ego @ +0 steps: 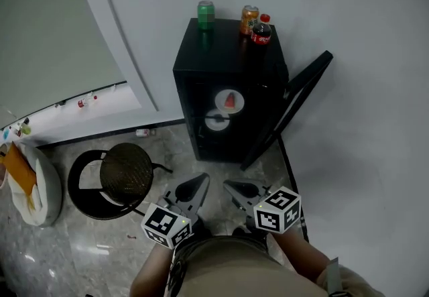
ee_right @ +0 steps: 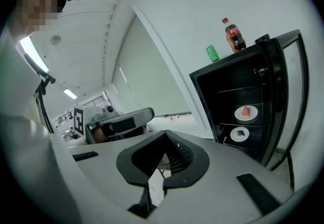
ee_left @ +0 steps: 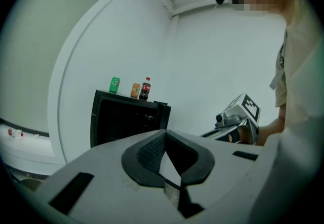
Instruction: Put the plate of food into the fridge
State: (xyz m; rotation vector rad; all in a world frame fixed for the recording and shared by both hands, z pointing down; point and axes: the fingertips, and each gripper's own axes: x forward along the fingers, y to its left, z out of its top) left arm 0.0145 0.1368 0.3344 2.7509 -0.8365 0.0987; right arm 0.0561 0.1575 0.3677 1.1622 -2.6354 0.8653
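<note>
At the bottom centre of the head view, the left gripper [ego: 200,182] and the right gripper [ego: 231,187] are hovering side by side close to the person's body. Each has its jaws pressed together on nothing. The left gripper is aiming toward 1 o'clock and the right toward 10 o'clock, so their tips are converging without touching. At 12 o'clock from the tips, well apart from them, the black fridge [ego: 228,68] is standing on the floor, with its door [ego: 288,111] swinging out toward 4 o'clock.

Inside, a white plate with a red wedge [ego: 230,102] is sitting on an upper shelf. A second plate [ego: 217,119], carrying a small dark item, is lying just below it at 7 o'clock. Both are already in the cabinet, and which one the task means cannot be told.

Either plate is likely handling as a stiff, light, smooth-rimmed disc. It is possibly brittle, and its food is lying loose on top. Taking hold at the bare near rim, at 6 o'clock, and keeping the plate level would suit it best.

A green can [ego: 206,14], an orange can [ego: 249,19] and a cola bottle [ego: 261,29] are standing on the fridge top. A round stool [ego: 126,169] is standing at 9 o'clock from the grippers.
</note>
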